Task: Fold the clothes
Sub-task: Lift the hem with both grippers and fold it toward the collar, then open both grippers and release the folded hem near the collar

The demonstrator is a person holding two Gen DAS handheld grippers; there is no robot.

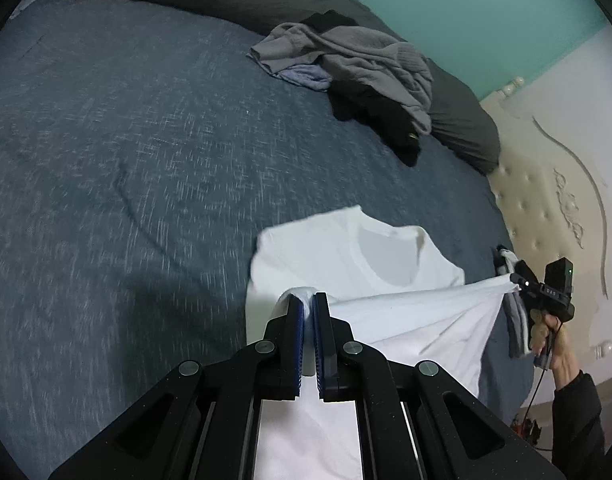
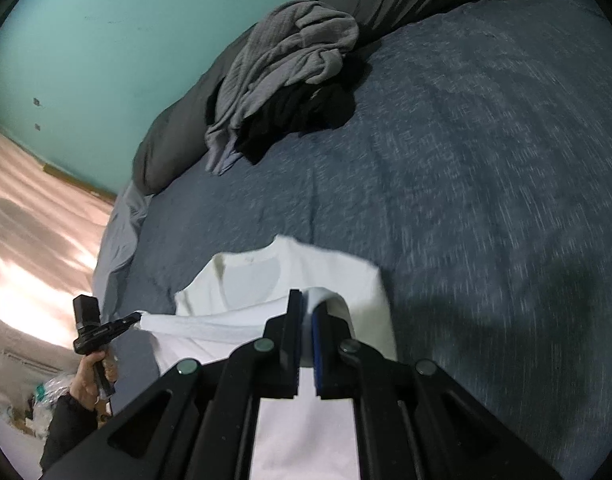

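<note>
Left wrist view: the left gripper (image 1: 309, 300) sits at 6 o'clock with its blue-padded fingers (image 1: 297, 312) drawn nearly together, pinching a bunched fold of the white T-shirt (image 1: 345, 256). The shirt lies on the blue-grey bedspread (image 1: 126, 160) just beyond the fingertips, its neckline facing 12 o'clock, and more white cloth runs under the gripper body. From the pinch a taut band of fabric stretches toward 3 o'clock, where the right gripper (image 1: 515, 280) has the other corner clamped; a hand (image 1: 549, 336) in a dark sleeve holds its handle. A pile of grey and black clothes (image 1: 361, 80) rests toward 1 o'clock against a dark duvet (image 1: 461, 128), and a cream tufted headboard (image 1: 553, 208) fills the right edge.

Right wrist view: the right gripper (image 2: 306, 304) at 6 o'clock has its fingers (image 2: 294, 312) closed down on a rounded fold of the same T-shirt (image 2: 266, 276), which lies on the bedspread (image 2: 465, 160) straight ahead. At 9 o'clock the left gripper (image 2: 132, 318) grips the far corner with the cloth pulled tight between. The clothes pile (image 2: 282, 68) lies at 12 o'clock below a teal wall (image 2: 106, 40)
</note>
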